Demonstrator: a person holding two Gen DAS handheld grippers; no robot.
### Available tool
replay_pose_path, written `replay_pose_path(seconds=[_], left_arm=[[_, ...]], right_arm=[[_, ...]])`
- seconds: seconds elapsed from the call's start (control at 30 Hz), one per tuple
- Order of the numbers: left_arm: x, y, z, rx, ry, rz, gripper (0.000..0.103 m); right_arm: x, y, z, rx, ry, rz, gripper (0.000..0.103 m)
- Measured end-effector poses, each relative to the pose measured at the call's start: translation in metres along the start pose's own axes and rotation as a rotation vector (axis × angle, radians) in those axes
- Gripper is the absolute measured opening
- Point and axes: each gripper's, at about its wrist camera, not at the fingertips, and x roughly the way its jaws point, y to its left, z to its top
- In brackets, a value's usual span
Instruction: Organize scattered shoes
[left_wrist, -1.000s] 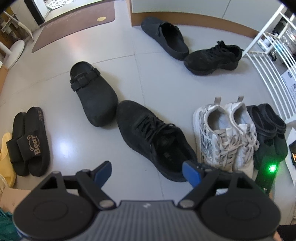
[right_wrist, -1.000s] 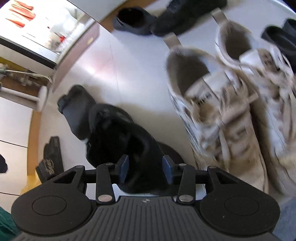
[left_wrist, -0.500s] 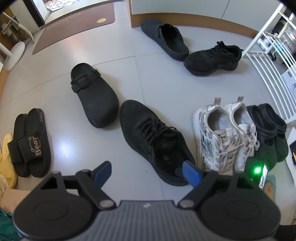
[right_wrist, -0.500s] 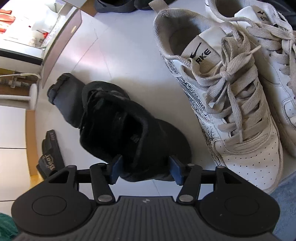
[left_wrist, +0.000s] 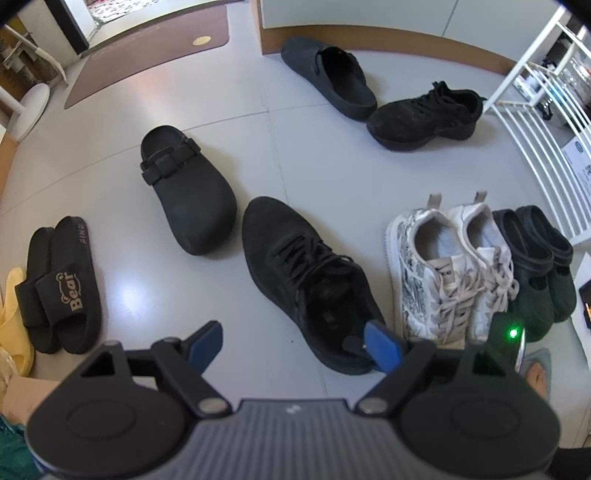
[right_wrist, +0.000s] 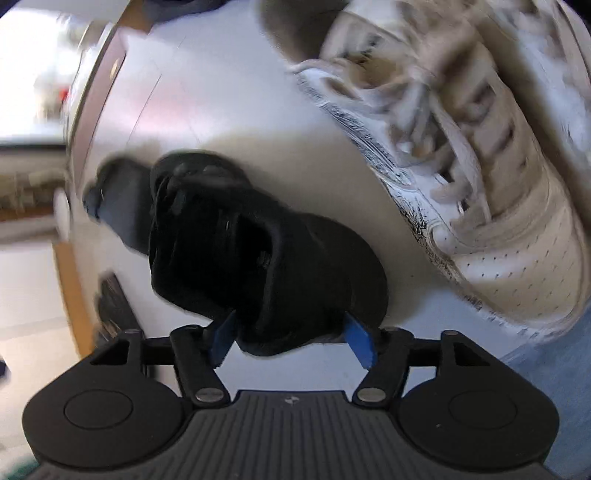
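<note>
On the pale tiled floor in front of you lie the scattered shoes. Nearest your left gripper is a black lace-up sneaker, matte fabric, dark laces, its heel toward you and its toe pointing away to the left. Your left gripper's blue fingers stand wide apart over bare floor, with nothing between them. Your right gripper sits at the heel of that same black sneaker; its fingers flank the heel on both sides at a middling spread, and that view is too blurred to tell whether the pads press on it.

Counted from the left wrist view: two black lace-up sneakers, the near one and a second black sneaker far off by the white rack. Two black clogs: one with a strap just left of the near sneaker's toe, one clog at the back, its toe touching the far sneaker. Two white sneakers with grey patterned sides and pale laces stand side by side to the right, toes toward you. Two dark green clogs sit paired right beside them. Two black slides marked "Bear" lie together on the left, and one yellow slide shows at the left edge
</note>
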Motion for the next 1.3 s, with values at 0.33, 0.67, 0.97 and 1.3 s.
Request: replay_pose_path(seconds=[0.33,0.67,0.97,1.3], left_arm=[[-0.003,-0.013,0.001,0.021,-0.007,-0.005,0.086],[-0.002,-0.012,0.002,0.019,-0.009,-0.004,0.086],[-0.002,-0.009,-0.001,0.022,-0.008,-0.009,0.086],[0.000,-0.002,-0.002,0.015,-0.003,-0.007,0.086]], right_arm=[[-0.012,0.005,0.002,-0.202,-0.067,-0.005,0.051],[-0.033,0.010,0.023,-0.310,-0.185,-0.030,0.040],[-0.049,0.004,0.025,-0.196,-0.233,0.070,0.071],[-0.025,-0.005,0.022,-0.055,-0.081,0.035,0.054]])
